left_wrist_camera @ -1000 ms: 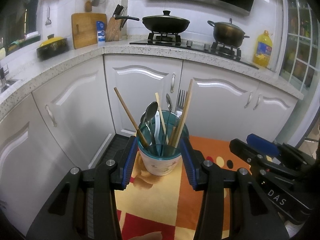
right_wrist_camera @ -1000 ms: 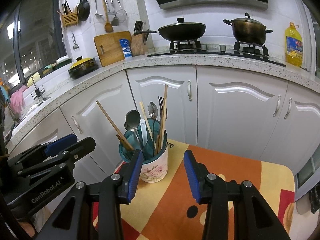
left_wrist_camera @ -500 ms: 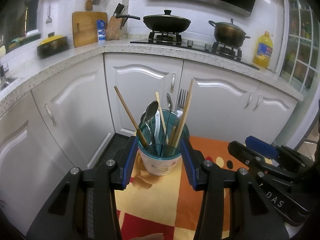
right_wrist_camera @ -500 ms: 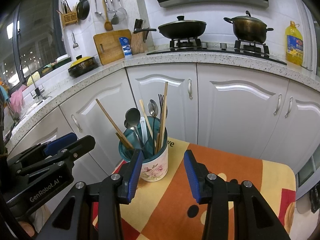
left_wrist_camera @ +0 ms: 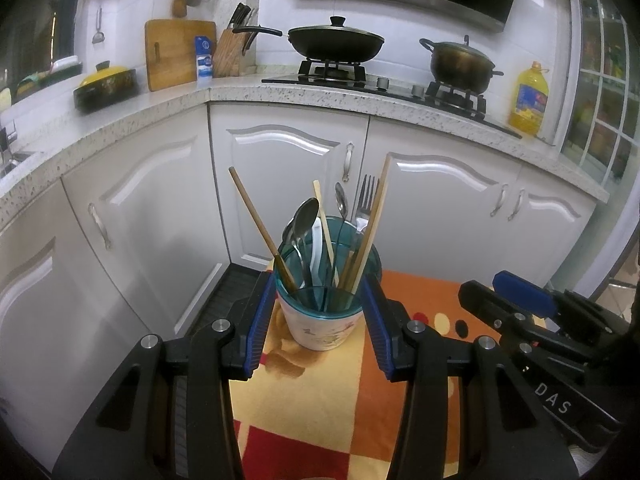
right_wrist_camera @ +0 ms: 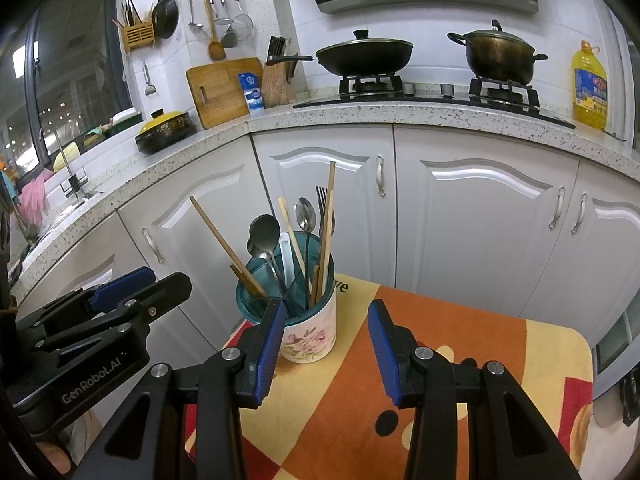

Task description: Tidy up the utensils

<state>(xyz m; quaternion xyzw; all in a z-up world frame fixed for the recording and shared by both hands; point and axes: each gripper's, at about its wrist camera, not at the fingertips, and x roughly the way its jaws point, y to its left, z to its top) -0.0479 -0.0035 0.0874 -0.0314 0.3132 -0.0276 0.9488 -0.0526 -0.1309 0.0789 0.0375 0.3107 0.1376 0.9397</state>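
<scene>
Standing between the left tool's point(left_wrist_camera: 319, 300) jaws, perhaps touching: utensil cup point(left_wrist_camera: 320, 320).

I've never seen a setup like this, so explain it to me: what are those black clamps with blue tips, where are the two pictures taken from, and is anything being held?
Each clamp is a two-finger gripper that a person holds, with a camera looking along its fingers. One picture comes from the left gripper, the other from the right gripper. On the patterned tablecloth stands a floral cup with a teal insert, holding chopsticks, spoons and a fork. The left gripper's fingers flank the cup; whether they press it is unclear. The right gripper is open and empty.
</scene>
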